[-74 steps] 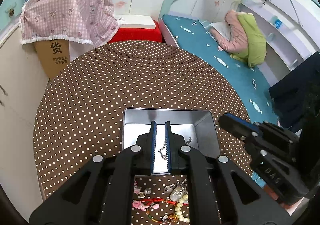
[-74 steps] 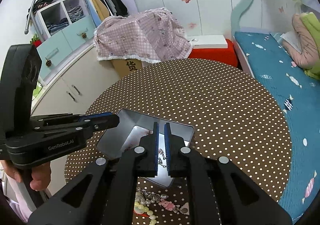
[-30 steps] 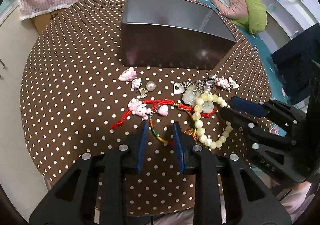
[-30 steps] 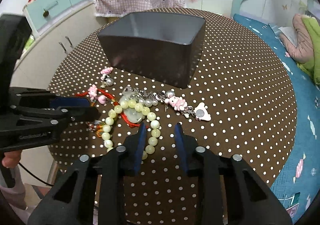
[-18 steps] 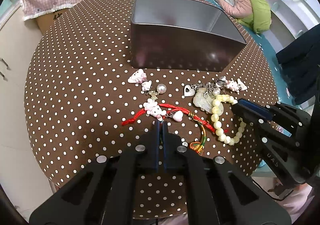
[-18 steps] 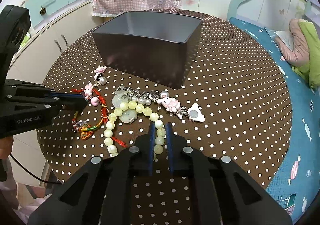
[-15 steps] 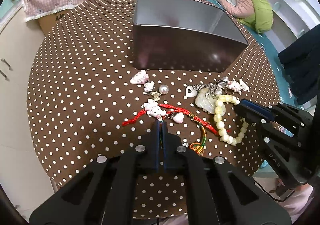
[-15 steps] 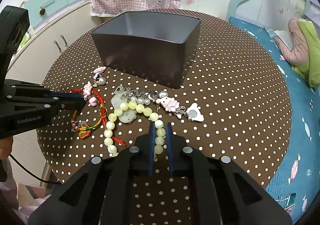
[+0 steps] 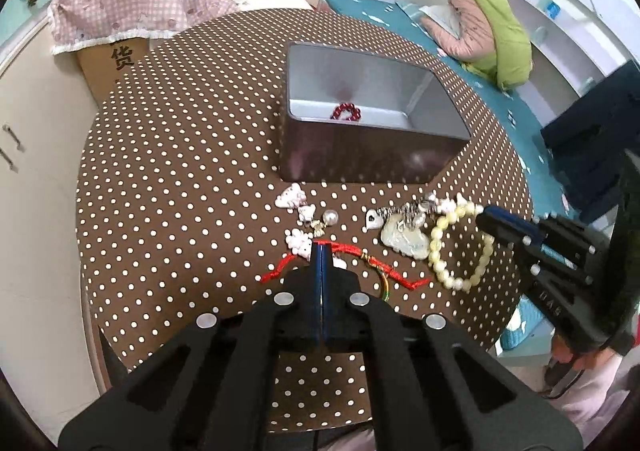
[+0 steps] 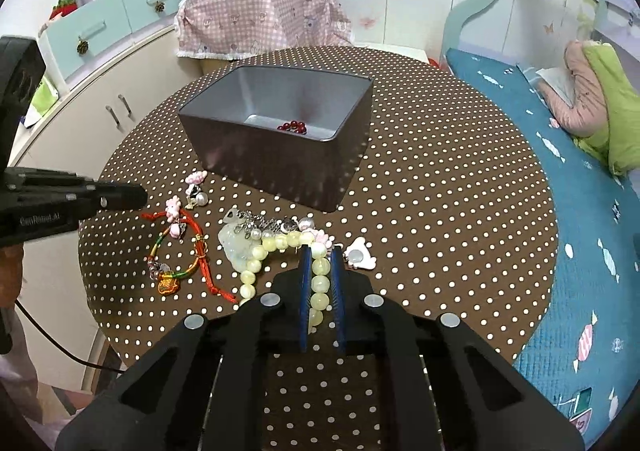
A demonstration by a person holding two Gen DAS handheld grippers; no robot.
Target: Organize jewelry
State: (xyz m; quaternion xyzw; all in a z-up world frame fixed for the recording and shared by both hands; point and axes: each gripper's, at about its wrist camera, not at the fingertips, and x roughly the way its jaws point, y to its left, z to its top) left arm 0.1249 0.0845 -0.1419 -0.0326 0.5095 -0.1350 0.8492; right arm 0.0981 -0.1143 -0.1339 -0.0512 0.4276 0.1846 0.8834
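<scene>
In the left wrist view, the left gripper [image 9: 321, 251] is pinching the red cord bracelet [image 9: 352, 251] with its jaws squeezed tight, on the dotted bench [image 9: 180, 191] in front of the metal box [image 9: 360, 159]. A dark red bead bracelet [image 9: 346, 113] is already lying inside the box. To do this well, the person should be lifting slowly so the cord is not snagging the little pink charms [image 9: 298, 241] beside it. A second ago these jaws were standing apart over the cord; they have just been closing on it. In the right wrist view, the right gripper [image 10: 320, 263] is holding the pale bead bracelet [image 10: 280, 251], with the jaws clenched on its beads. It should be lifting straight up, clear of the jade pendant [image 10: 236, 247]. These jaws have also just been closing, and the box looks lower and more open than before.
</scene>
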